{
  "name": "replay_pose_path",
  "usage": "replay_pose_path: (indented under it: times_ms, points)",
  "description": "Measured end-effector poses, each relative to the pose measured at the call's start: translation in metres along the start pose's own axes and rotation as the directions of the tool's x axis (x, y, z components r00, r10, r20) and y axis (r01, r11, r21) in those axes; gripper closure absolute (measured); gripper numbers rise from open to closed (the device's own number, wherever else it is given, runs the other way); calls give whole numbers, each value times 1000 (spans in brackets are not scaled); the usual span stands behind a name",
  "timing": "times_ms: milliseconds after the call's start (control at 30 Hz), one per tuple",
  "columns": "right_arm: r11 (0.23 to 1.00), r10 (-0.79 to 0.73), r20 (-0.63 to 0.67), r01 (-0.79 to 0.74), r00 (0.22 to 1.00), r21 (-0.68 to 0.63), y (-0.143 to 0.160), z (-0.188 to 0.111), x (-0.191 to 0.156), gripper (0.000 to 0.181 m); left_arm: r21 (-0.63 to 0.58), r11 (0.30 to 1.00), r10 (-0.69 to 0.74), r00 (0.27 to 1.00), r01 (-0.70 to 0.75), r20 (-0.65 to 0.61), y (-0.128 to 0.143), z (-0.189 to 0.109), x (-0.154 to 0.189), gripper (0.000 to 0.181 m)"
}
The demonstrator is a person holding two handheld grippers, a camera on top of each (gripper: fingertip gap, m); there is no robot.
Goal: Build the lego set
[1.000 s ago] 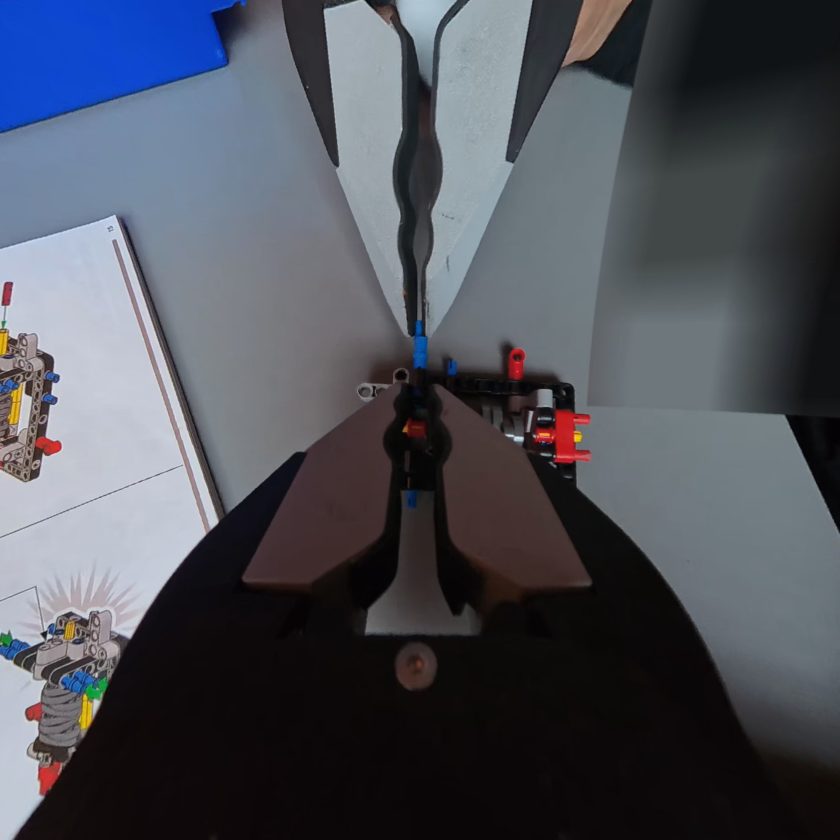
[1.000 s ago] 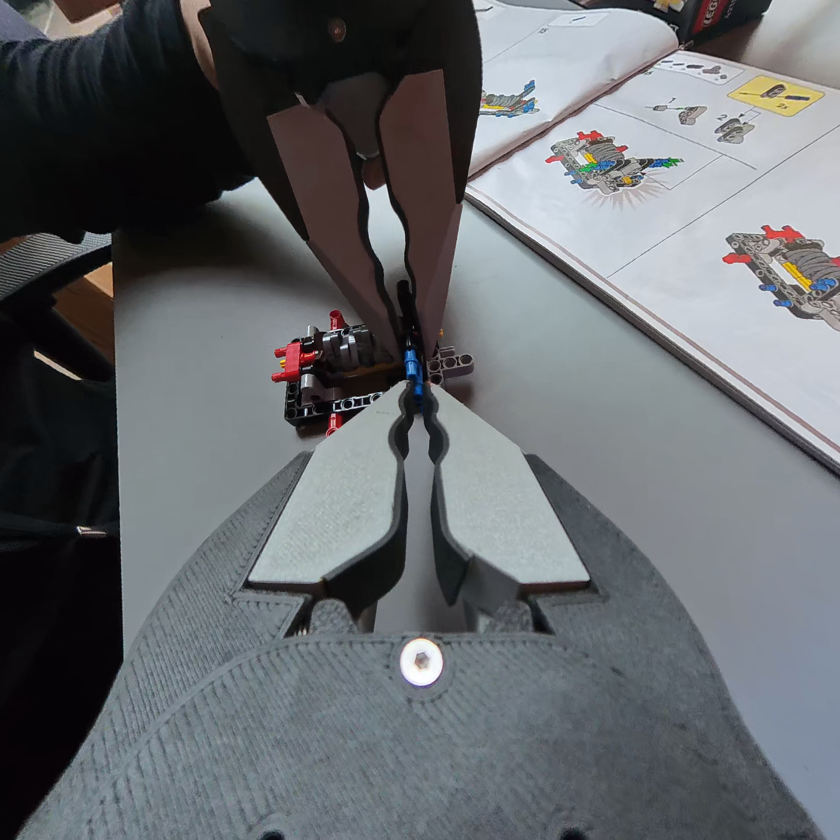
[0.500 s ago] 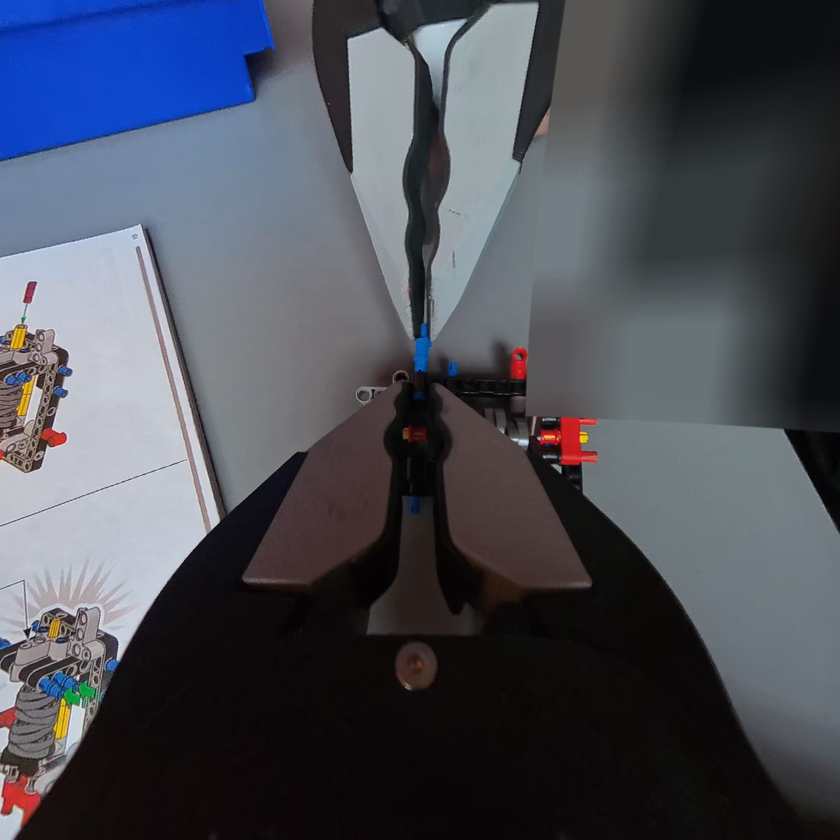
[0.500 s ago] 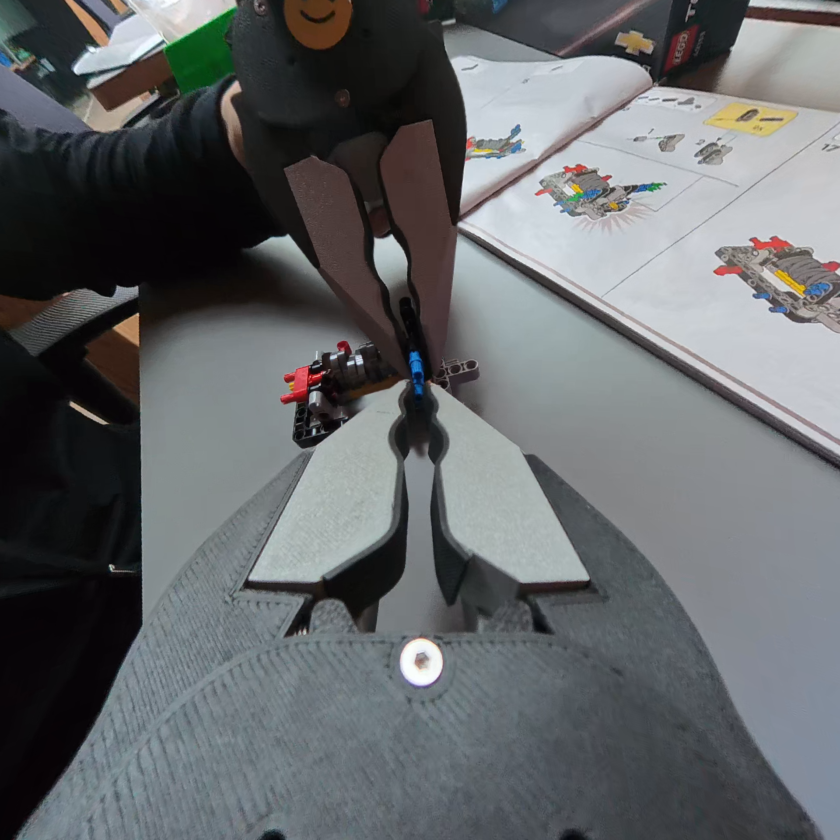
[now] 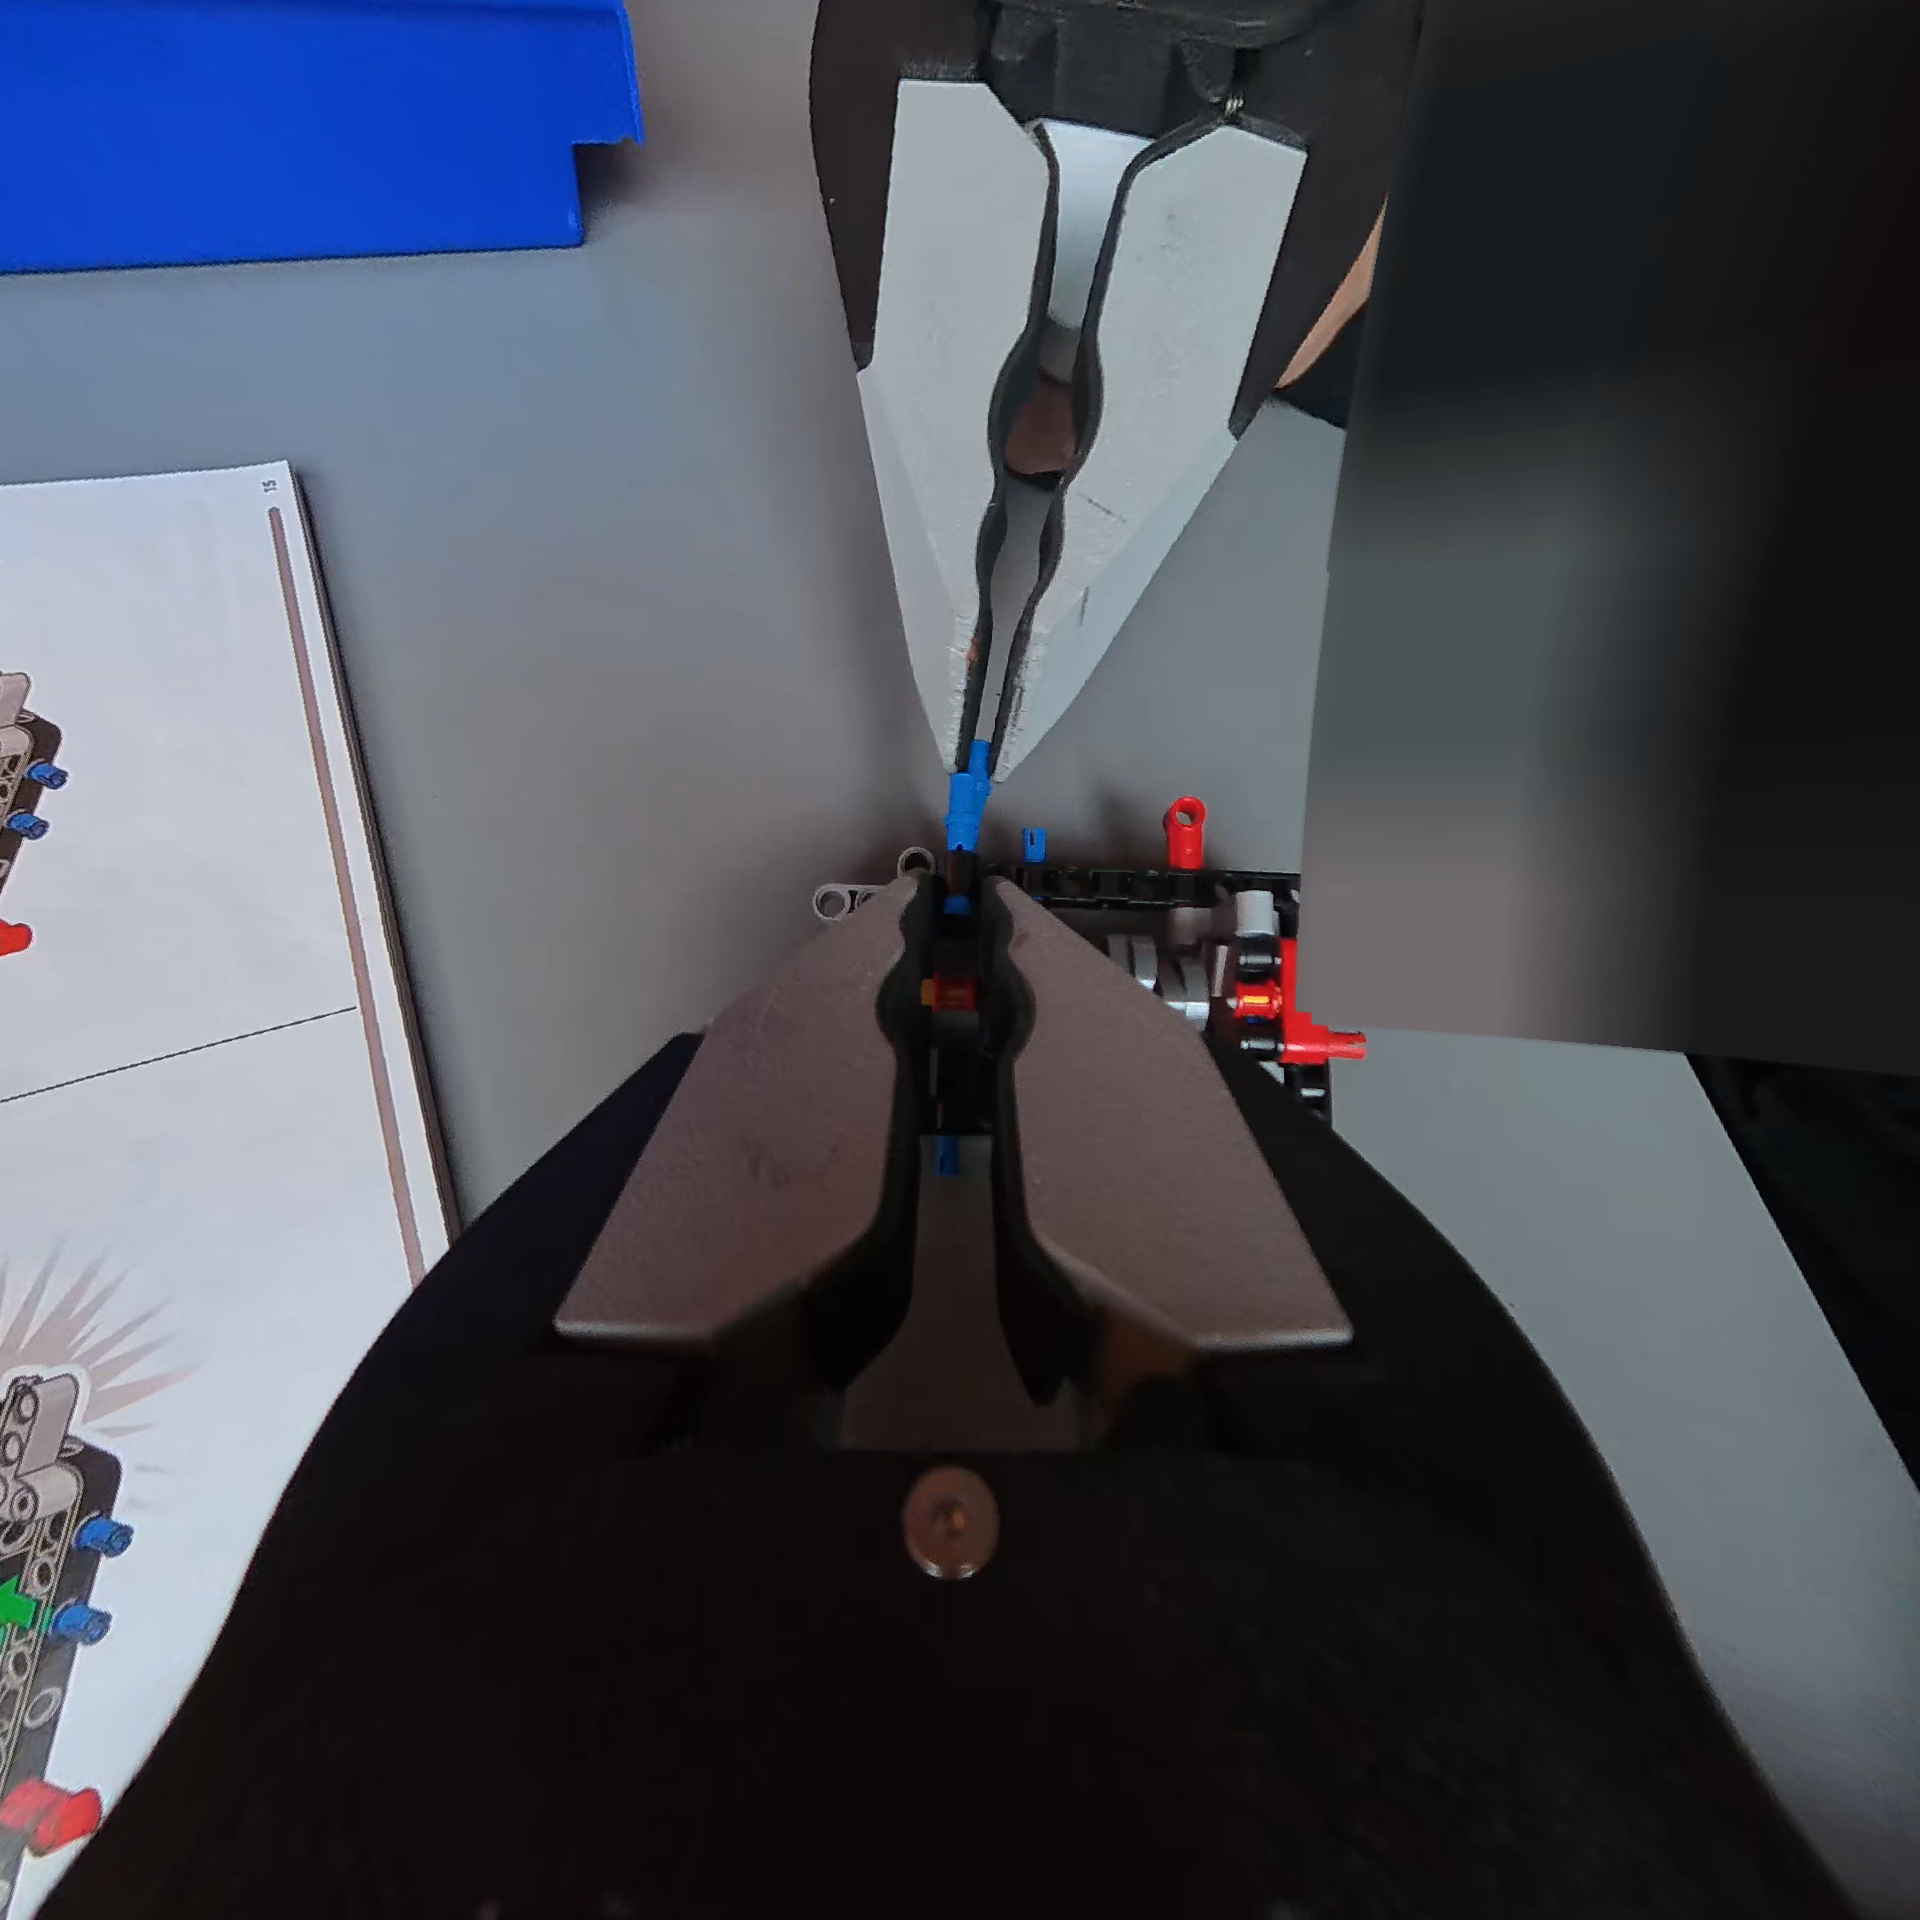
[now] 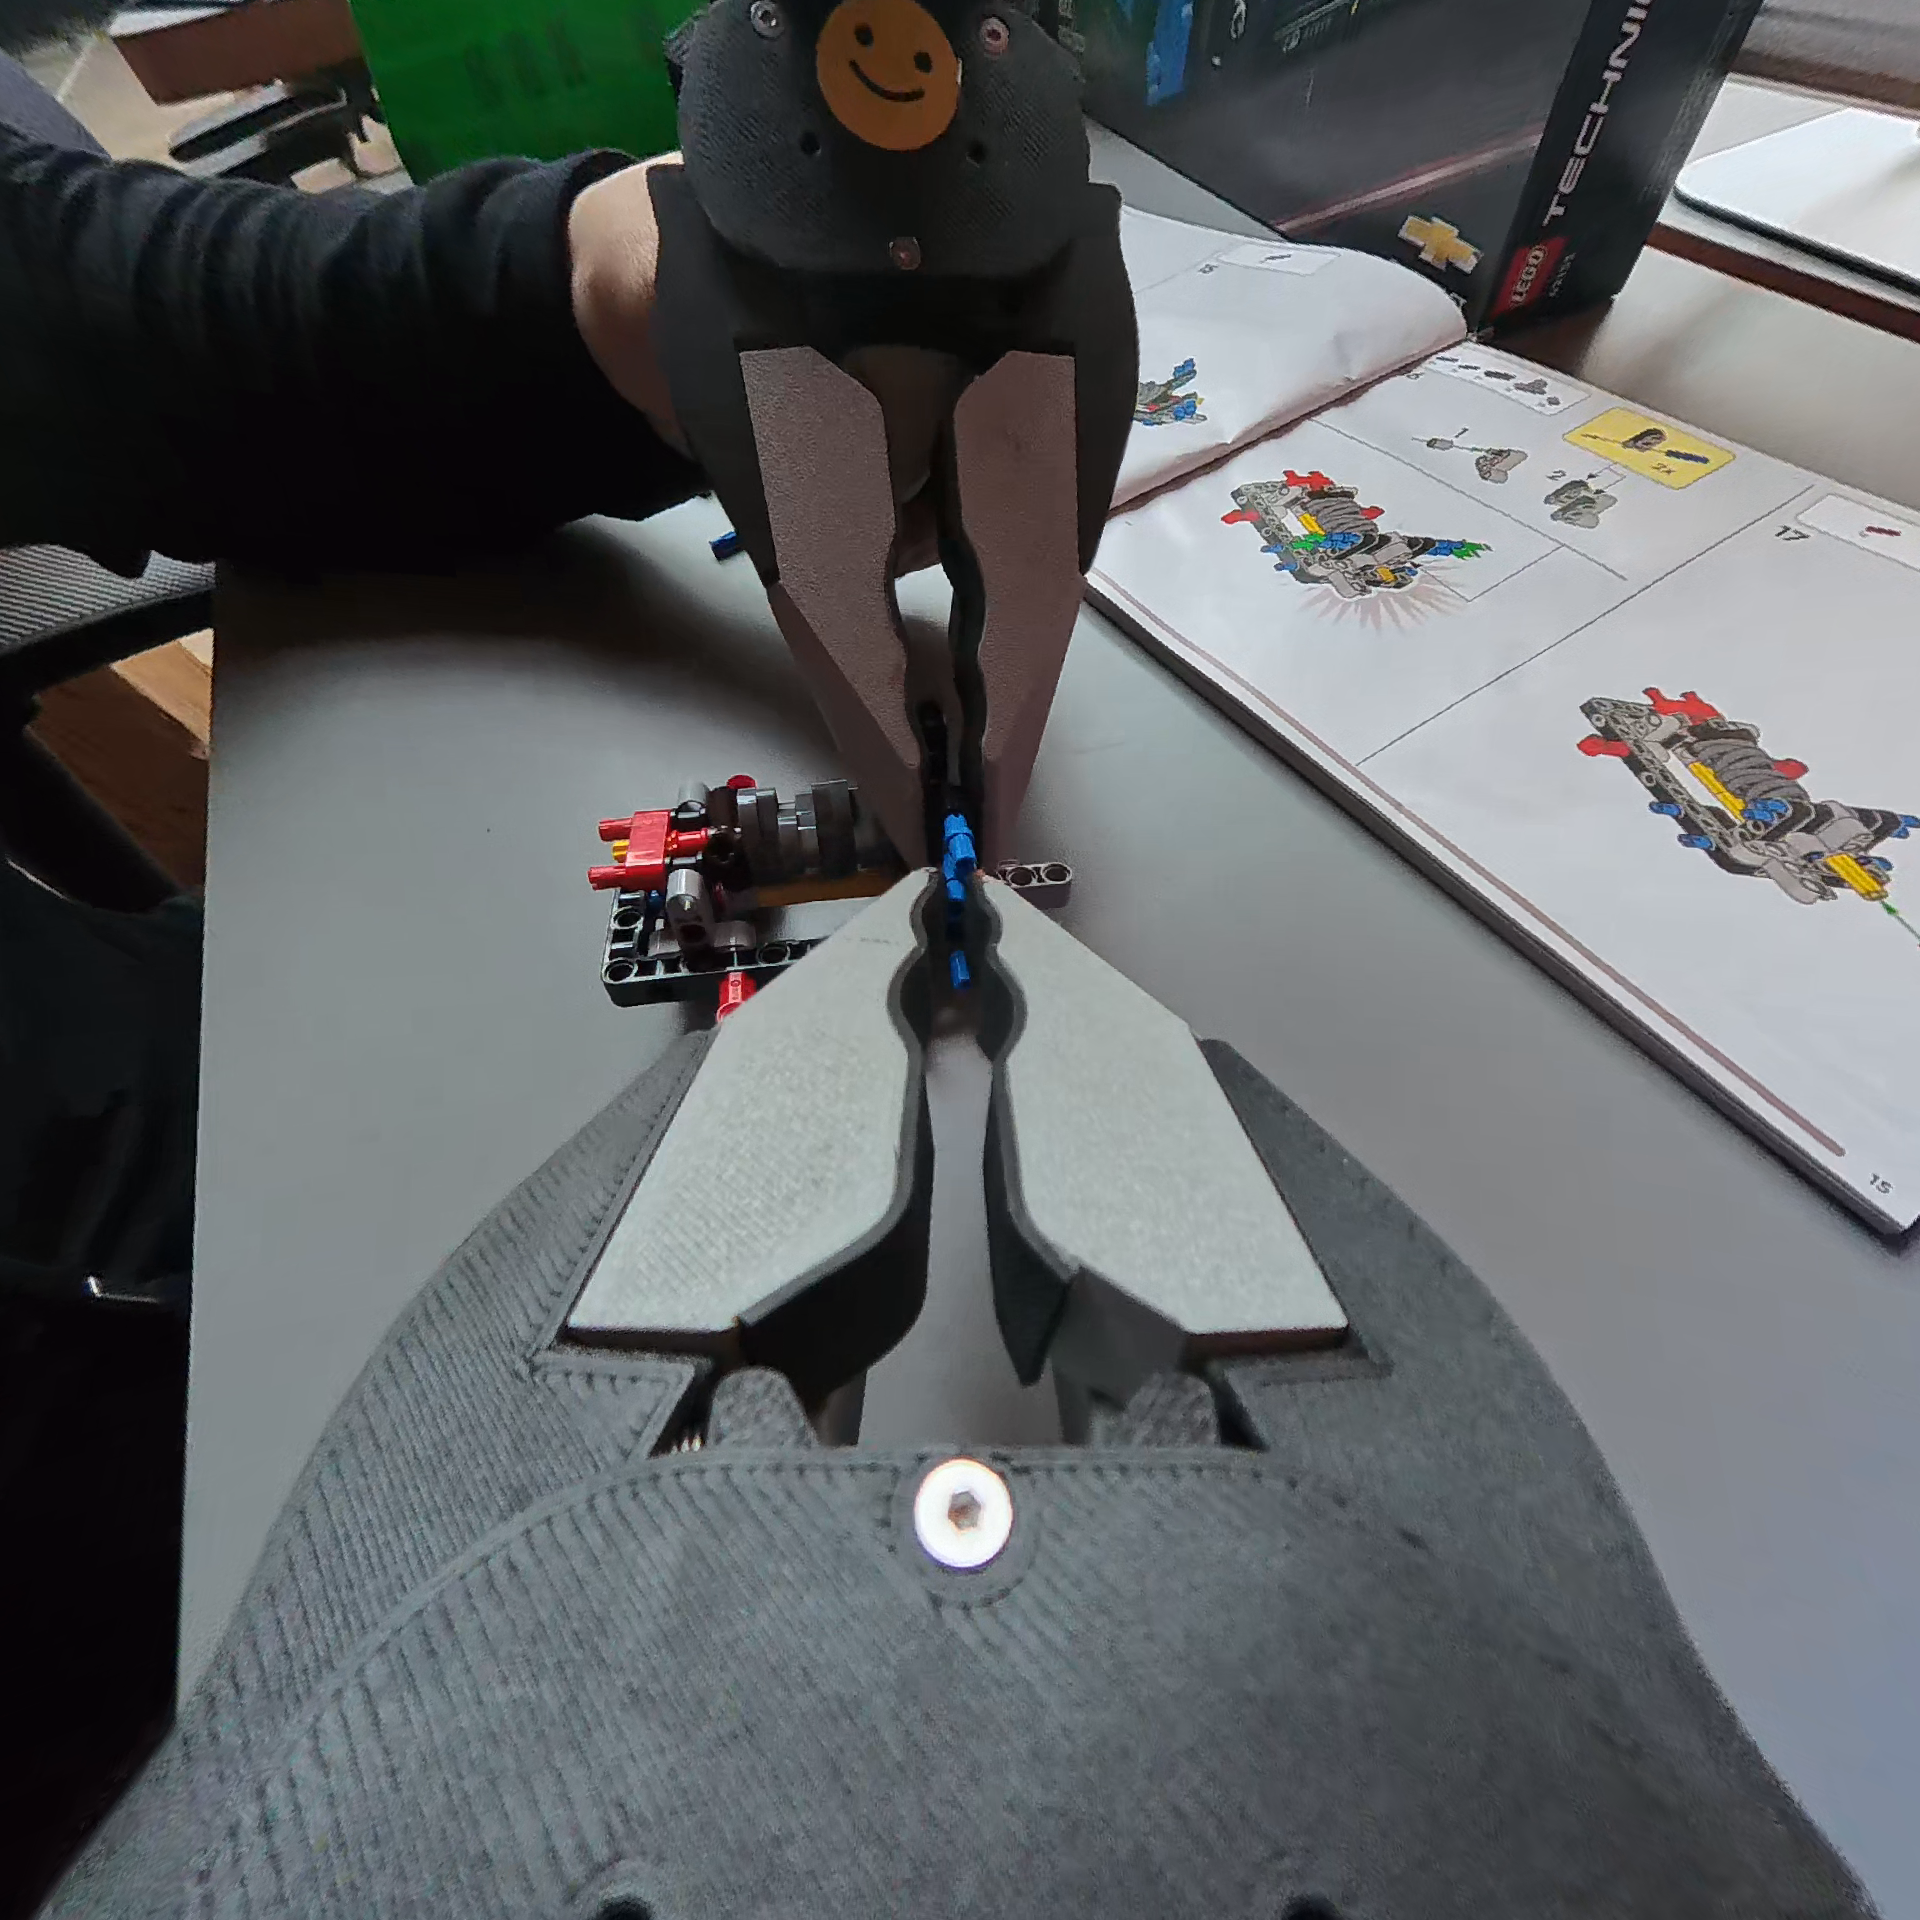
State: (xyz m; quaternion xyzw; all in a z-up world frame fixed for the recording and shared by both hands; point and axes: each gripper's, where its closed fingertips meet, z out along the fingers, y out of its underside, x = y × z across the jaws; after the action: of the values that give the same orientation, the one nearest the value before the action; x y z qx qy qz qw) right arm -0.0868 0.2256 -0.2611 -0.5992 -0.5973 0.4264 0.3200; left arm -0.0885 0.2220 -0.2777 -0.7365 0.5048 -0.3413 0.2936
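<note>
The build looks early: the left gripper [image 5: 956, 894] clamps the small black frame [image 6: 717, 935] at table centre, while the right gripper [image 6: 951, 894], from twelve o'clock, pinches a blue pin [image 5: 966, 800] not yet seated.

Grey table [image 6: 416, 727], lego assembly [image 6: 727, 894], open instruction booklet [image 6: 1558, 665], black box [image 6: 1455, 135]

Black-framed model [image 6: 717, 894] with red and grey parts lying near the table's [image 6: 416, 1039] left edge; blue pin [image 6: 954, 842] touching its end.
</note>
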Motion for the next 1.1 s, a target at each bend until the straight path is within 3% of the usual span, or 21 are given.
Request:
replay_pose_path:
  times_ms: [167, 333, 500, 1100]
  points:
    - [998, -56, -33, 57, 998, 5, -1, 0, 2, 181, 13, 1000, -1, 1000, 1, 5, -1, -1, -2, 175]
    - [991, 19, -1, -19, 1000, 129, -17, -9, 3, 181, 148, 986, -67, 996, 76, -67, -16, -8, 2, 175]
    - [985, 39, -7, -37, 999, 169, -22, -12, 5, 181, 214, 971, -93, 992, 109, -82, -23, -12, 0, 176]
    - [993, -63, -62, 69, 996, 98, -15, -9, 4, 181, 186, 974, -115, 990, 129, -81, -17, -8, -2, 175]
